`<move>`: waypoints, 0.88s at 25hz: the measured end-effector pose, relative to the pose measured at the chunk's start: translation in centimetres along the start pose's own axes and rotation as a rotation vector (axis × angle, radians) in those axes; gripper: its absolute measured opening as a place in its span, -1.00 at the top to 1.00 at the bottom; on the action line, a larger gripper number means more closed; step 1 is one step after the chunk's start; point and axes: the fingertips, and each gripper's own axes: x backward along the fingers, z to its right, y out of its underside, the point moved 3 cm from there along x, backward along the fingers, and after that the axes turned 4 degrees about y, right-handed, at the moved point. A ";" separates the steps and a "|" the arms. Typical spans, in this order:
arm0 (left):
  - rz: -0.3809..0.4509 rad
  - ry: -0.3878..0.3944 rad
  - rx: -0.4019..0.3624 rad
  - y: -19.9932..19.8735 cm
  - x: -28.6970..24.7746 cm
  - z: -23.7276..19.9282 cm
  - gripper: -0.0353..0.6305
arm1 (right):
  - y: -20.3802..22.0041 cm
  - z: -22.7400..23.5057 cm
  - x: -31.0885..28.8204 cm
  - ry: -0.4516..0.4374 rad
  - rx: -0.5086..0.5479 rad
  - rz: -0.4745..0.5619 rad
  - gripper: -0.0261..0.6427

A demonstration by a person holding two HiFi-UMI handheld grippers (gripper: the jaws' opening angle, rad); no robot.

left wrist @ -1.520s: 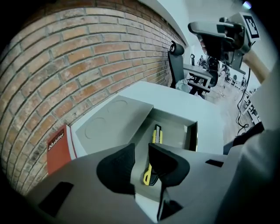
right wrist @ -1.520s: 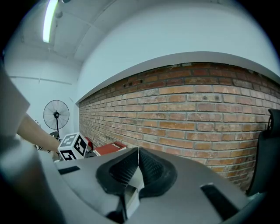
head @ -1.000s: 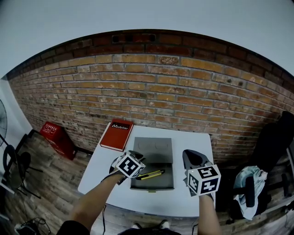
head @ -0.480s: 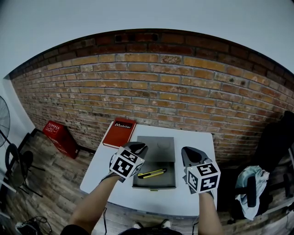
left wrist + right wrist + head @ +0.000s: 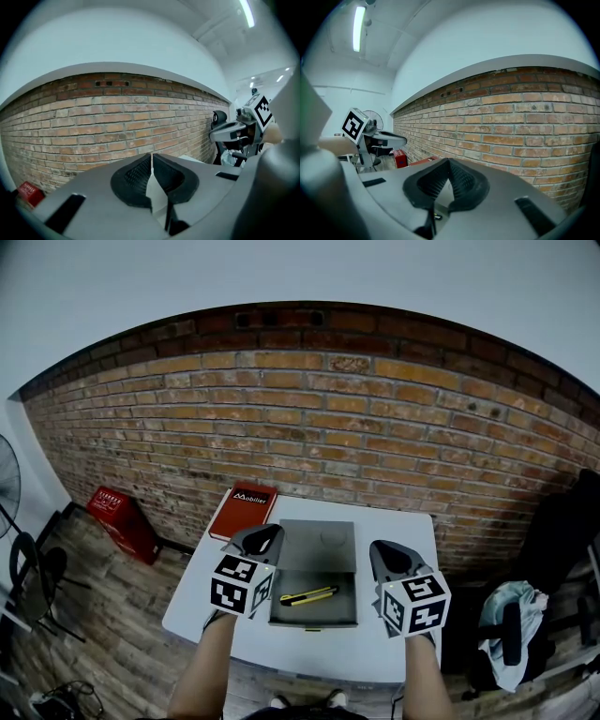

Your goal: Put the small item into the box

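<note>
Yellow utility knife [image 5: 307,596]: it is seen lying slantwise in the bottom tray of the box, and it is touched by neither claw.
Grey box [image 5: 312,622]: it is stood open on the white counter [image 5: 319,652], with its lid laid back toward the brick wall.
Red book [image 5: 242,509]: it is left on the counter's far left corner, apart from the box.
Left claw [image 5: 152,157]: it is held above the counter just beside the box's left edge. Its jaws have just been closing and are now drawn all but together, with nothing between them.
Right claw [image 5: 449,163]: it is held at the box's right side, pinched together and empty.
Step in hand: the placing is judged as good as done, since the small item is already inside and released.
Next move: little more is called for than both claws being kept clear of the box. If the lid is meant to be shut, its far edge would have to be caught and swung forward over the knife.
</note>
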 end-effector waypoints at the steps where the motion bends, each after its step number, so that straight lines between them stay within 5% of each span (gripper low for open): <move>1: 0.012 -0.013 0.011 -0.1 0.4 -0.2 0.79 | 0.0 0.0 0.0 0.001 0.000 0.001 0.86; 11: 0.001 -0.153 0.020 1.0 2.6 -2.1 0.82 | -0.4 0.5 0.5 0.009 -0.001 0.015 0.86; 22: -0.001 -0.132 0.007 0.8 2.5 -1.7 0.82 | -0.8 0.6 0.8 0.019 0.009 0.031 0.87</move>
